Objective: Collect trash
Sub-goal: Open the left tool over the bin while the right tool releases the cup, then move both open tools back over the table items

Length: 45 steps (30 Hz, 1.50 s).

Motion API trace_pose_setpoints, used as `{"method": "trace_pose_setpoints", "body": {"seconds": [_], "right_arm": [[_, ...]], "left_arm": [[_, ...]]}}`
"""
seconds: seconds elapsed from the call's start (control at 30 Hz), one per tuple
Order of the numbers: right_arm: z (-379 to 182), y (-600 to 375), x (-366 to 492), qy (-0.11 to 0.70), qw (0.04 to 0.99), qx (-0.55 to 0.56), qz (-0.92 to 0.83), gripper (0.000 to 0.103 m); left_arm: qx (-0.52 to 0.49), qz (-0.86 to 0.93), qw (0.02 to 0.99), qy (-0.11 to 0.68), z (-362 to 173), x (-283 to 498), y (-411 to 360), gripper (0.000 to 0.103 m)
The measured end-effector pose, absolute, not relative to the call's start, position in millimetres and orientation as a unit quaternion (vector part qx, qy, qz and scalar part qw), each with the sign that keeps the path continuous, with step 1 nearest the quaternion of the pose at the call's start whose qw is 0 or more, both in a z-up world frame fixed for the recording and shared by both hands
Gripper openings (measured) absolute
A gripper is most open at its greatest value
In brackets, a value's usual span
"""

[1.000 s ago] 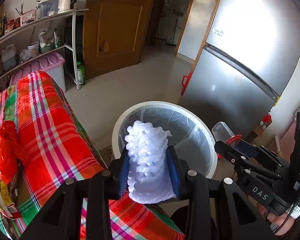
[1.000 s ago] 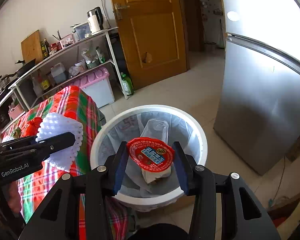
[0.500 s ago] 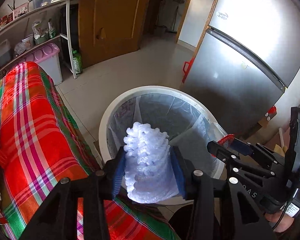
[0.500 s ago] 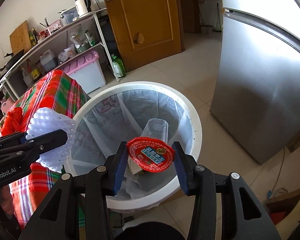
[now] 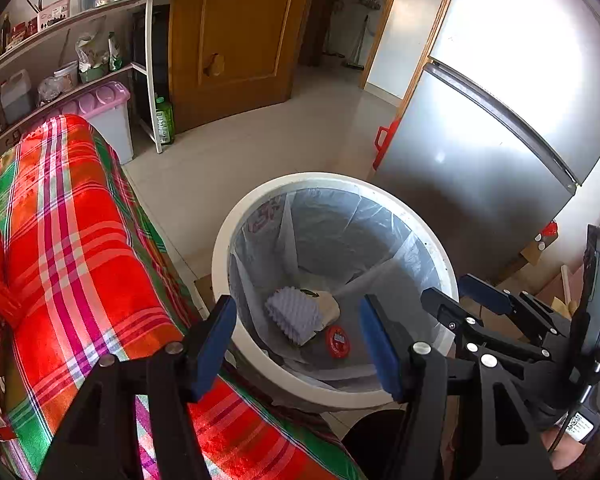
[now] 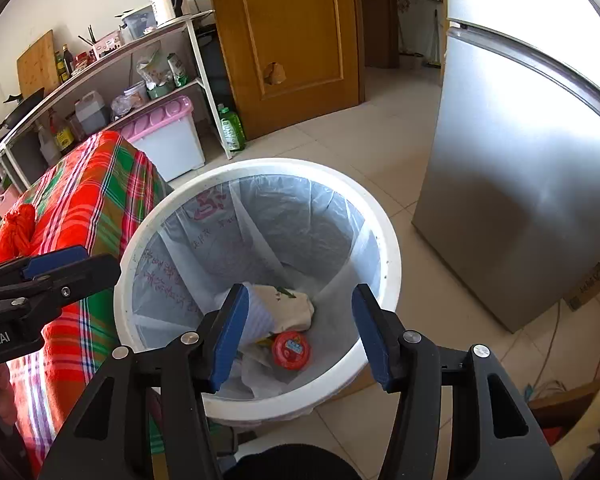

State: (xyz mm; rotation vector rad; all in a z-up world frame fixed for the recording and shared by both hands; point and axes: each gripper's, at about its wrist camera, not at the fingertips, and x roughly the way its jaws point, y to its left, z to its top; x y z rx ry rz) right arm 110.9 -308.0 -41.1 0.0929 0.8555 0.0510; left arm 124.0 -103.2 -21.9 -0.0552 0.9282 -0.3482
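Refrigerator (image 6: 512, 184): tall brushed-metal slab, smooth, strong glare on the upper door, standing on pale floor tiles just right of the bin.

Wooden door (image 6: 292, 40): orange-brown, panelled, with a chipped hole in the middle panel.

Table cloth (image 5: 72, 248): woven plaid in red, green, pink and white, draped over a table edge that sits right beside the bin. A crumpled red bag (image 6: 14, 232) lies on it.

Metal shelf rack (image 6: 140, 64): white frame, cluttered with bottles, jars and a kettle; pink-lidded plastic box (image 6: 164, 136) below it.

Trash bin (image 6: 388, 240): round white plastic pail, thick smooth rim, lined with a thin translucent plastic bag that is creased and folded over the inside walls; red printing shows through on the left wall.

Trash, all at the bottom of the bin:
- White foam fruit net (image 5: 292, 314), ribbed and bumpy, lying on its side.
- Crumpled beige paper wrapper (image 6: 290, 306), touching the net.
- Round red foil lid (image 6: 291, 350), flat, with a small blue label, just beside the wrapper.

Left gripper (image 5: 296, 336): black frame, blue pads, spread wide and empty, poised above the near rim of the bin.

Right gripper (image 6: 298, 330): same build, jaws wide apart, nothing between them, hovering over the bin mouth with the red lid directly below.
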Motion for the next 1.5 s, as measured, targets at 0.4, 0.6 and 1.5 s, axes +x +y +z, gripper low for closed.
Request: {"method": "trace_pose_setpoints", "body": {"seconds": [0.4, 0.6, 1.5], "right_arm": [[-13.9, -294.5, 84.6, 0.381, 0.923, 0.043, 0.023, 0.055], [2.8, -279.3, 71.8, 0.366, 0.93, 0.038, 0.028, 0.055], [29.0, -170.5, 44.9, 0.333, 0.937, -0.016, 0.101, 0.055]], "left_arm": [[-0.024, -0.141, 0.9, 0.412, 3.5, 101.8, -82.5, 0.068], [-0.028, -0.126, 0.911, 0.393, 15.3, 88.9, -63.5, 0.069], [-0.085, -0.003, 0.931, 0.355, 25.8, 23.9, 84.5, 0.073]]}}
